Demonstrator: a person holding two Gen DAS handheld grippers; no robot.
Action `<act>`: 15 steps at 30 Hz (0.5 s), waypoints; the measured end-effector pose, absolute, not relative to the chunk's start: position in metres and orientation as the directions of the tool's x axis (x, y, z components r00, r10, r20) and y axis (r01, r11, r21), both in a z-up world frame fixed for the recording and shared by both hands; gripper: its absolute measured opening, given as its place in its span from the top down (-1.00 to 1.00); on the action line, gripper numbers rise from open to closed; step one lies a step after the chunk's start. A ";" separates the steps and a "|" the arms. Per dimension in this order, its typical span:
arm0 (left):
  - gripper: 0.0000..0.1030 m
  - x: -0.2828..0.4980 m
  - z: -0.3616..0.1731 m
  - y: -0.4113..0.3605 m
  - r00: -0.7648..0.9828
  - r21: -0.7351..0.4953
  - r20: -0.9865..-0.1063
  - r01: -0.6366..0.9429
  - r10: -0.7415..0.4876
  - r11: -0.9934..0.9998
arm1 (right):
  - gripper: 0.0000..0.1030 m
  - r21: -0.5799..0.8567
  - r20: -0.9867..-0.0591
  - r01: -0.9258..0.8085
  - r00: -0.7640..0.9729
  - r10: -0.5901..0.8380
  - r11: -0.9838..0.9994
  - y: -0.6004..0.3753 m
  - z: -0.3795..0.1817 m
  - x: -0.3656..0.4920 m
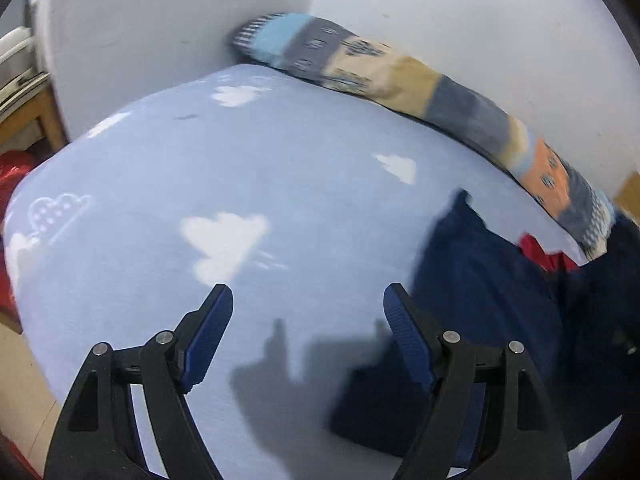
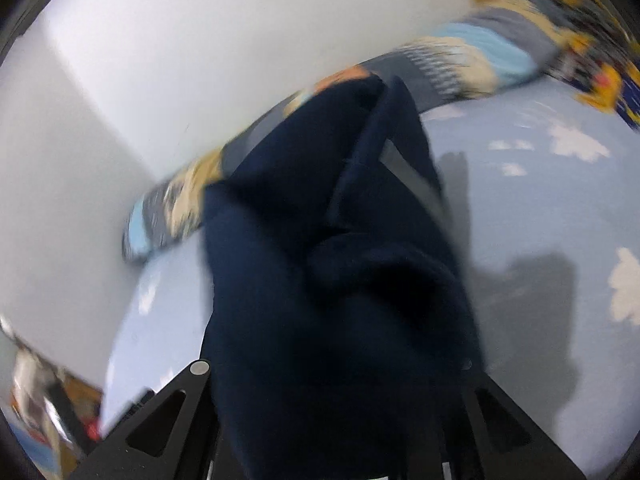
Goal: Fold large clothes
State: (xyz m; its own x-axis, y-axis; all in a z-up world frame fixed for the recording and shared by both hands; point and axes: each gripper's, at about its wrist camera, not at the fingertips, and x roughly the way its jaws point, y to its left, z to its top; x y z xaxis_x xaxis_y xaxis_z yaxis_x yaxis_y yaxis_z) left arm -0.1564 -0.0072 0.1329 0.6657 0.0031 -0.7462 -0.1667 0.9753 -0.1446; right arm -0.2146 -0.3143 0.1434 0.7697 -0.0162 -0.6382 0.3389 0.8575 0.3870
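One patterned bolster (image 1: 400, 76) behind navy garment (image 2: 340, 280), along wall (image 1: 460, 8).

Black-framed left claw (image 1: 308, 300), ribbed blue pads (image 1: 208, 334), silver rivets.

The bed (image 1: 280, 184) wears a light blue sheet printed with white clouds, and it sits in the corner where two white walls meet. A long patchwork bolster (image 1: 400, 76) lies on it along the far wall. A dark navy garment (image 1: 480, 288) lies on the sheet to the right, near the bolster's end.
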 end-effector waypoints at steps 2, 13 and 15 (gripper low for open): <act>-0.51 -0.157 0.131 0.019 0.663 -0.148 -0.748 -0.204 0.025 0.968 | 0.67 0.297 -0.666 0.275 0.746 -0.008 0.914 -0.260 0.123 -0.196; -0.51 -0.154 0.123 0.046 0.642 -0.175 -0.766 -0.204 -0.003 0.963 | 0.68 0.087 -0.713 0.158 0.700 -0.049 0.984 -0.174 0.071 -0.174; -0.51 -0.157 0.127 0.045 0.652 -0.184 -0.758 -0.196 -0.012 0.963 | 0.68 0.070 -0.681 0.145 0.730 -0.059 0.987 -0.167 0.086 -0.179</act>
